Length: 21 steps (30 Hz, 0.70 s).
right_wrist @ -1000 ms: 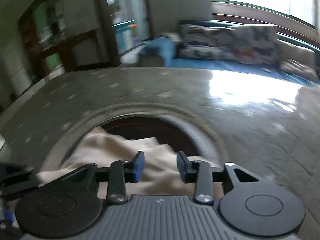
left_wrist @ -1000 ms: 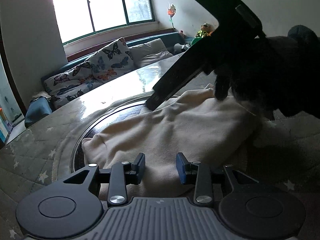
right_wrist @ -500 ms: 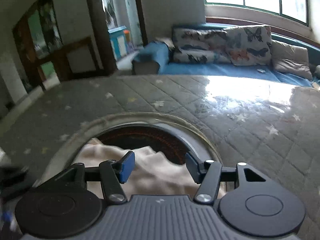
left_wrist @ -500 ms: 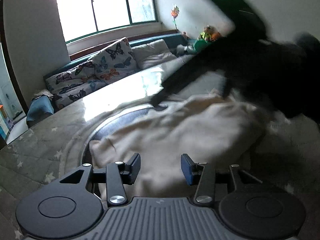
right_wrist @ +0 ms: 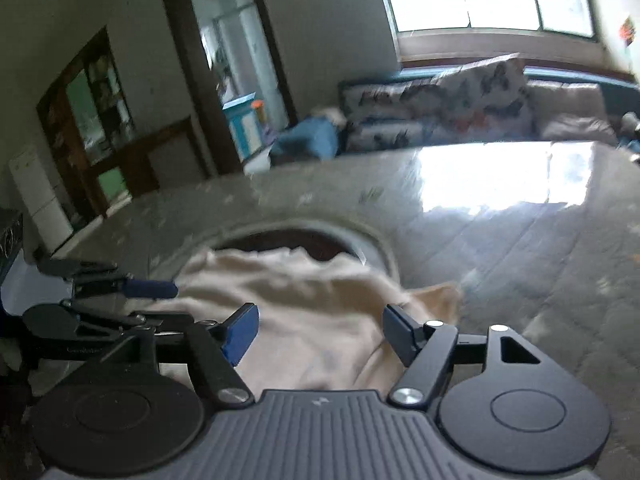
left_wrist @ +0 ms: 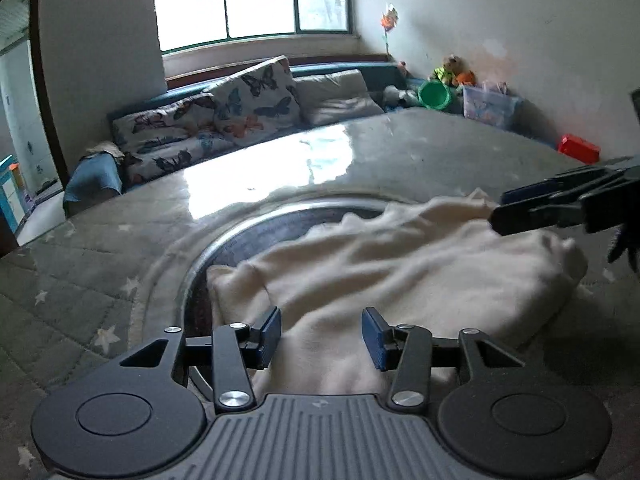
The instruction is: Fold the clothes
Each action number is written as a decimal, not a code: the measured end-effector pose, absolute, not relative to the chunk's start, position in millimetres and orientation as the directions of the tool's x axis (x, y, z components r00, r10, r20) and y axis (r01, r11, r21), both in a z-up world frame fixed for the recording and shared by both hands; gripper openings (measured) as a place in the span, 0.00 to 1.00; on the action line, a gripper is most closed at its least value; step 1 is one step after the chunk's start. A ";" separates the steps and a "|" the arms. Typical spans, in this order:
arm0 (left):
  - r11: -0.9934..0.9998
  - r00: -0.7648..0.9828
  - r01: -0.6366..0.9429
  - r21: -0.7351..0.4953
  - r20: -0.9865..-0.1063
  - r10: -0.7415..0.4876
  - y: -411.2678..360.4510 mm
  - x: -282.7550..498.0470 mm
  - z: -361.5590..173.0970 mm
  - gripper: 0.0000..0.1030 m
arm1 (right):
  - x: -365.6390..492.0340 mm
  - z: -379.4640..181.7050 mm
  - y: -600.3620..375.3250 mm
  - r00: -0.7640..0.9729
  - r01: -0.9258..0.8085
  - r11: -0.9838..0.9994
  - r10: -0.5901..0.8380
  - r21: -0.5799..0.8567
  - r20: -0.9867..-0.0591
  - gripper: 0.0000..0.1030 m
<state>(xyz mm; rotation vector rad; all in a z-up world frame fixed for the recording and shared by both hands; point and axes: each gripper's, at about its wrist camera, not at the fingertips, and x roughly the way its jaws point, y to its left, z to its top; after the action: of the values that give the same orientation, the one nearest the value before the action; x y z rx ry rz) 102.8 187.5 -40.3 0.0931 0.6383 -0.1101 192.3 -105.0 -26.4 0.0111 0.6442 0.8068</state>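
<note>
A cream garment (left_wrist: 400,264) lies loosely folded on the grey star-quilted table cover (left_wrist: 80,280), partly over the table's round dark centre (left_wrist: 240,236). My left gripper (left_wrist: 320,332) hovers open at the garment's near edge, with cloth below its fingers and nothing pinched. My right gripper (left_wrist: 502,210) reaches in from the right, just above the garment's far right corner. In the right wrist view, the right gripper (right_wrist: 320,332) has its jaws opening wide over the garment (right_wrist: 312,292), and the pads are clear of the cloth. The left gripper (right_wrist: 176,304) shows at the left edge.
The table cover (right_wrist: 520,260) stretches far and right, with window glare on it. Behind the table is a sofa with butterfly cushions (left_wrist: 240,108). A green bucket (left_wrist: 434,94), a plastic box (left_wrist: 490,106) and a red box (left_wrist: 580,148) are in the far corner. A doorway (right_wrist: 240,60) is at the left.
The right gripper has drawn off the garment toward the right, uncovering it. Both grippers' jaws have widened, the right one more. The garment's right end now lies flatter on the table.
</note>
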 end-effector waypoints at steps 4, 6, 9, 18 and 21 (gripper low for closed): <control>0.990 0.814 0.133 0.040 -0.574 -0.086 185.3 92.7 -33.9 0.47 | 164.8 -22.9 -103.2 0.500 -0.713 0.668 0.697 0.212 -0.514 0.56; 0.990 0.800 0.128 0.052 -0.596 -0.072 183.7 90.7 -40.8 0.47 | 147.7 -27.2 -105.2 0.482 -0.744 0.640 0.713 0.191 -0.510 0.49; 0.992 0.793 0.116 0.050 -0.606 -0.062 185.6 87.4 -49.1 0.47 | 141.5 -45.3 -108.8 0.468 -0.724 0.663 0.674 0.190 -0.571 0.40; 0.993 0.817 0.104 0.050 -0.573 -0.057 181.0 76.2 -33.4 0.47 | 136.2 -27.9 -114.4 0.505 -0.719 0.673 0.676 0.172 -0.537 0.35; 0.993 0.813 0.110 0.043 -0.579 -0.065 176.9 72.7 -36.7 0.47 | 138.3 -36.4 -104.6 0.490 -0.720 0.671 0.673 0.177 -0.554 0.35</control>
<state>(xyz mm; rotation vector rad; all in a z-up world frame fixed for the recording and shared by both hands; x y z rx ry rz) 72.7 176.9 -36.7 0.0755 0.6150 -0.0939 138.3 -104.6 -36.4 -0.0825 0.6355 0.8470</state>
